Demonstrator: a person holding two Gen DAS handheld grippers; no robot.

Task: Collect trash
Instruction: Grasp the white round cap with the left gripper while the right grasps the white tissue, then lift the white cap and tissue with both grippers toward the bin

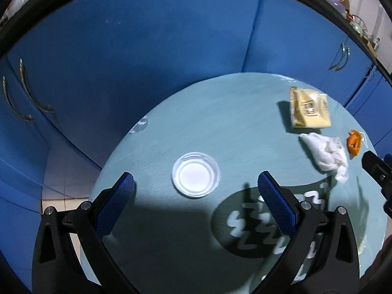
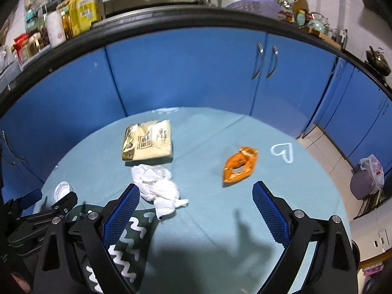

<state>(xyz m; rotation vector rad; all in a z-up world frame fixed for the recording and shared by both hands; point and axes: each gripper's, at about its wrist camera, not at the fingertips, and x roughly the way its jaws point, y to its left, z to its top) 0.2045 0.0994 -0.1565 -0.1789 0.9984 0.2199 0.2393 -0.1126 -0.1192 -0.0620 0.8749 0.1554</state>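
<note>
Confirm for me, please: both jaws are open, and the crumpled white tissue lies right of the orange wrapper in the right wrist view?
Not quite. In the right wrist view the crumpled white tissue lies left of the orange wrapper. Both jaws are indeed open.

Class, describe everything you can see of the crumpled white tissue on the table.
The tissue is white, soft-looking paper, crumpled into an uneven wad with folds and a loose tail at its near end. It lies on the pale blue table, just in front of the yellow packet, close to or touching its near edge. The orange wrapper lies apart from it. Nothing holds it.
</note>
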